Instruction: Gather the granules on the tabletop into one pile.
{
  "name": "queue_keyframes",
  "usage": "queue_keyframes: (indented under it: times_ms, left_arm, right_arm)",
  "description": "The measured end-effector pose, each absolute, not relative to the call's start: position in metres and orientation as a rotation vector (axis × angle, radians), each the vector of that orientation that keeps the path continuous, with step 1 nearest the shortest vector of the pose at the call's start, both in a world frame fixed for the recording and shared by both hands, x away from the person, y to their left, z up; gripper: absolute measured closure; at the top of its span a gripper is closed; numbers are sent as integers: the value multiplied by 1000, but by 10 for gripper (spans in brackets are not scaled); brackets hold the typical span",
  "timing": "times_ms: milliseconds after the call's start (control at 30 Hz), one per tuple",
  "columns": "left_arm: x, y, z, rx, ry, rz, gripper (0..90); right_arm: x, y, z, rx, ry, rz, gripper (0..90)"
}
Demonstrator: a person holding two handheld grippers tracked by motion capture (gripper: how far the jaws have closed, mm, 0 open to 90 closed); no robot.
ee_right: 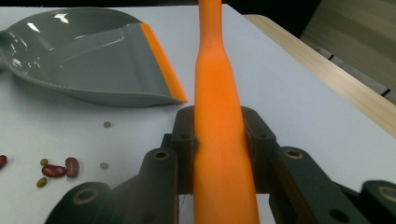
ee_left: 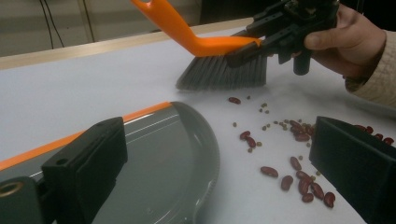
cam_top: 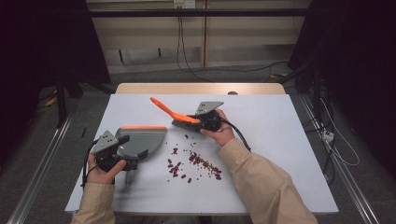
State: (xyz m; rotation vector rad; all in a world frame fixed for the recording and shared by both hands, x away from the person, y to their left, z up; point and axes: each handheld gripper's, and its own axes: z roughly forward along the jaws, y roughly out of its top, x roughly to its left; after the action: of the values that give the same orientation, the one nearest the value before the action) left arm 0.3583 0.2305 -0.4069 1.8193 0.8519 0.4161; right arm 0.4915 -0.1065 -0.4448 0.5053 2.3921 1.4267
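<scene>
Plastic makes up both tools on the white table (cam_top: 280, 154): one hand brush (cam_top: 175, 114) with a smooth, glossy orange handle that flares from a narrow neck to a broad back, carrying a dense row of grey bristles, and one dustpan (cam_top: 142, 140), a shallow grey scoop with a curved back wall and a straight orange rubber lip along its front edge. Between them lies a loose scatter of dark red kidney beans (cam_top: 196, 163), glossy and oblong, mixed with a few small round greenish seeds; they are too many and too bunched to count surely.

In the high view the right gripper (cam_top: 205, 120) sits near the table's centre, and the brush handle runs out from it toward ten o'clock. Its black jaws are pressed tight against the flanks of the orange handle, which passes straight up between them in the right gripper view, with the bristles beneath. The bristle tips stand at the surface just at twelve o'clock of the beans.

The left gripper (cam_top: 112, 156) is at eight o'clock of the table, at the dustpan's rear end. Its own view looks between two black jaws standing wide apart, with the pan bowl below them; whether they pinch the pan's handle cannot be told.
</scene>
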Motion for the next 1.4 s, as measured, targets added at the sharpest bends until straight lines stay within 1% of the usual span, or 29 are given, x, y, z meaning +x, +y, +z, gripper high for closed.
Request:
queue_keyframes:
  times_ms: [200, 500, 900, 1400]
  left_arm:
    - [358, 236, -409, 1824, 867, 420, 41]
    - [356, 246, -408, 1809, 879, 428, 41]
    - [354, 252, -406, 1802, 888, 447, 42]
    - [354, 252, -406, 1806, 891, 451, 42]
  right_arm:
    - [481, -95, -446, 417, 2467, 1431, 703]
    - [461, -91, -444, 372, 2530, 1451, 698]
    - [432, -95, -442, 294, 2573, 1442, 696]
    - [409, -101, -437, 281, 2596, 1436, 700]
